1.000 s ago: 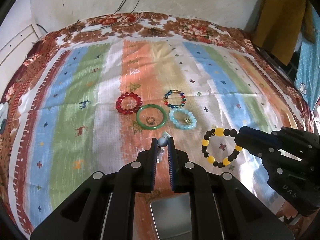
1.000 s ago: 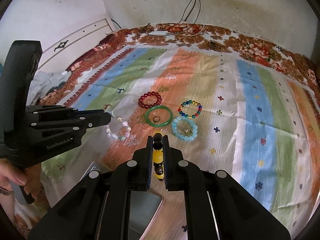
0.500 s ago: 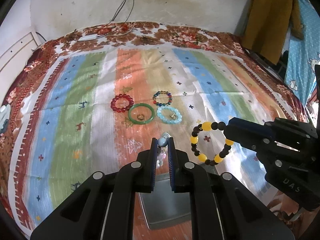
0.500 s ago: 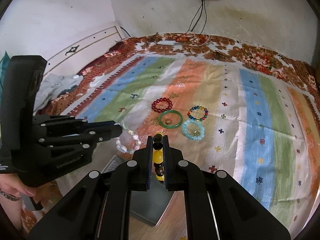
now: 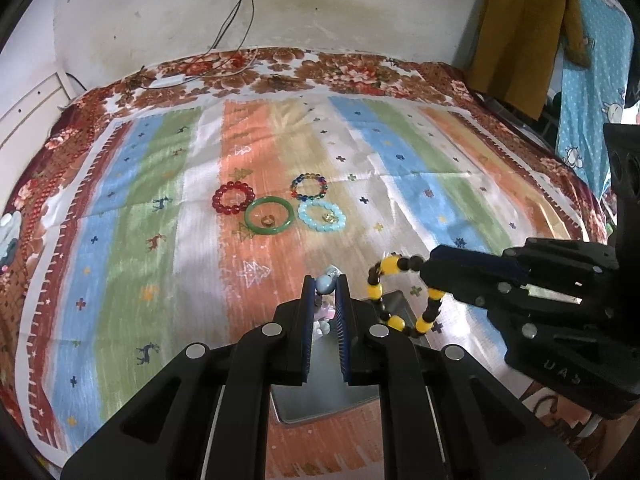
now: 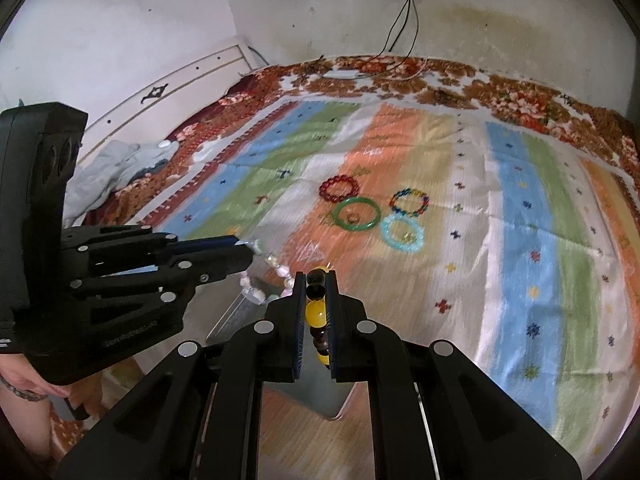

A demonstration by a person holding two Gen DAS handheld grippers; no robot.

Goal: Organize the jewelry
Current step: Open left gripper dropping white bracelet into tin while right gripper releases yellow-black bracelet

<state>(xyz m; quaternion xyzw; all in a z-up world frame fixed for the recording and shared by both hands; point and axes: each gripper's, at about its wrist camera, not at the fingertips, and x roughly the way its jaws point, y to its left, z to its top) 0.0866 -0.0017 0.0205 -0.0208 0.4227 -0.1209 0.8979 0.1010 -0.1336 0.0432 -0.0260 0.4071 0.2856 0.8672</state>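
Note:
My left gripper [image 5: 325,282] is shut on a pale pink-and-white bead bracelet [image 5: 325,285], which hangs from it in the right wrist view [image 6: 262,278]. My right gripper [image 6: 316,278] is shut on a black-and-yellow bead bracelet [image 6: 314,312], seen dangling in the left wrist view [image 5: 400,296]. Both are held above a grey metal tray [image 5: 320,392]. On the striped cloth lie a red bead bracelet [image 5: 233,199], a green bangle [image 5: 268,221] with a small ring inside, a multicolour bead bracelet [image 5: 309,187] and a light blue bead bracelet [image 5: 321,217].
The striped cloth [image 5: 120,220] covers a bed with a floral border. A cable and power strip [image 5: 176,78] lie at the far edge by the wall. Clothes hang at the right [image 5: 516,32]. A grey garment [image 6: 116,164] lies at the left.
Both grippers have lifted and pulled back from the cloth with their bracelets; the tray has come more into view below them, and the four bracelets on the cloth look farther away.

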